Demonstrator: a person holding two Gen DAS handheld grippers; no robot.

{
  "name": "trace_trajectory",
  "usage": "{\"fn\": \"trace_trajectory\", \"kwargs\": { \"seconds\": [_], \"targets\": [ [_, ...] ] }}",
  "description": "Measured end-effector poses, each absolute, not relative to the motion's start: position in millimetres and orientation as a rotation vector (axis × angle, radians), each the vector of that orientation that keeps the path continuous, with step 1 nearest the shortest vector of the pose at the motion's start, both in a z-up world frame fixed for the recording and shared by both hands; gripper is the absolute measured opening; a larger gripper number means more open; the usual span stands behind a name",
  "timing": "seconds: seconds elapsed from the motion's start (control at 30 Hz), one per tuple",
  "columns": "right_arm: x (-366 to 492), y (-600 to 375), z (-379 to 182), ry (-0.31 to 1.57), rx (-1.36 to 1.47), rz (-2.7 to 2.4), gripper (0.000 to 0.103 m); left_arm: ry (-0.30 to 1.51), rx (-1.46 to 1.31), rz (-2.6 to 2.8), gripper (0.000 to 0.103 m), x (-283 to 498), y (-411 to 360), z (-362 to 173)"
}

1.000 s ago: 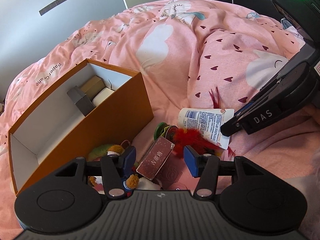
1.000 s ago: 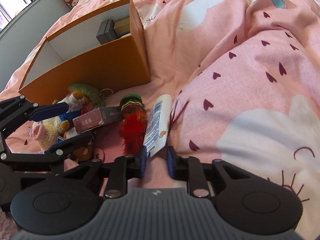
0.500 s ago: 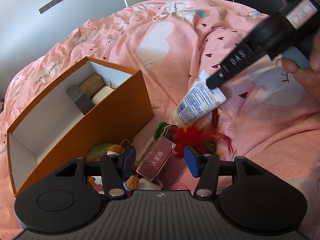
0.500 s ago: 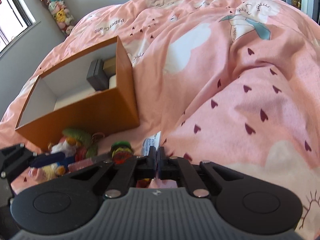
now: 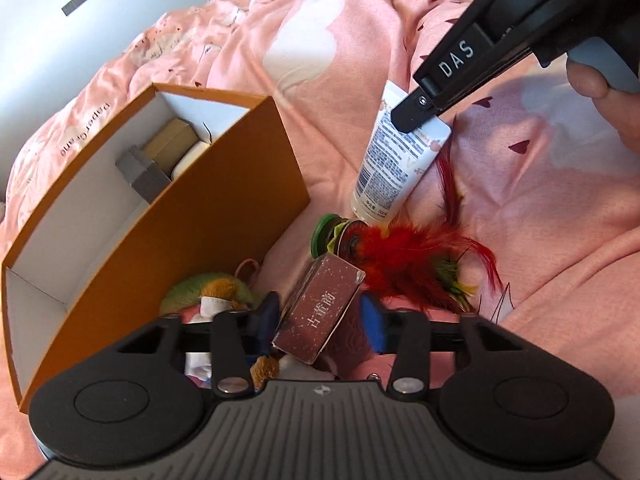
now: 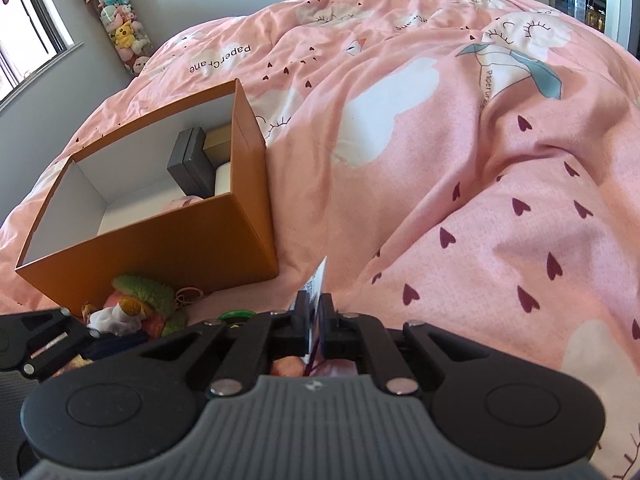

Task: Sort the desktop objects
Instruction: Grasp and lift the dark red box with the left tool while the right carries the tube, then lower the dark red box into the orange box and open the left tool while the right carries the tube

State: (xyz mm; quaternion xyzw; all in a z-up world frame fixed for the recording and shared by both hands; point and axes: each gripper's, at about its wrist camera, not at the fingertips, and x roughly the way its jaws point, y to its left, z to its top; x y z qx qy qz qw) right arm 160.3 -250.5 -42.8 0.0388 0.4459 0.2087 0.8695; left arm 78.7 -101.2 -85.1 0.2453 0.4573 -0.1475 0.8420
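Tube is up off the duvet now; a second ago it lay flat by the feathers. So the pick worked, and I judge the carry to the box comes next.

Left wrist view:
- My right gripper comes in from upper right, its tip clamped on the tube's flat crimped end. Tube hangs cap-down, cap just above the feathers and the green spool.
- My left gripper has dropped lower over the pile since a second ago. Its jaws are closing, with the maroon carton standing tilted between the blue pads.
- Left pad sits right at the carton's edge, right pad shows a small gap. No firm pinch yet, as far as I can tell.
- Knit toy lies just left of the carton, against the box wall.
- Box is open, mostly free. Grey case and a tan block sit at the far end.

Right wrist view:
- Right fingers are pressed nearly together on the tube's thin end. Only that white edge shows above the pads; the body hangs below, out of sight.
- Box is ahead and left, well apart from the tube. Grey case stands upright inside.
- Toy pile lies at the box's near wall, and my left gripper's frame shows at the lower left edge.
- Risk, my call: a crimp-end grip lets the tube swing on the way over.
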Motion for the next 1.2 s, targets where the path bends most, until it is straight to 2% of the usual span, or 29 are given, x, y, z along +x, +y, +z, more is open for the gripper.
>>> {"fn": "trace_trajectory", "kwargs": {
  "seconds": [0.13,0.37,0.5,0.73,1.2],
  "targets": [
    [159.9,-246.5,-45.5,0.918,0.071,0.438,0.005,0.964,0.486,-0.303,0.041,80.4,-97.3,-83.2],
    [158.4,-253.2,-36.3,0.896,0.105,0.447,0.003,0.968,0.24,-0.246,0.029,90.7,-68.9,-63.2],
    [159.3,-254.5,-24.2,0.867,0.098,0.457,0.003,0.994,0.018,-0.213,0.027,99.6,-41.6,-45.6],
    [161.5,-256.1,9.4,0.798,0.087,0.498,0.003,0.928,-0.168,-0.213,0.026,95.0,-9.3,-2.0],
    [177.8,-229.4,88.6,0.645,0.079,0.64,0.003,0.8,-0.25,-0.095,0.026,109.5,47.8,64.5]
  ]
}}
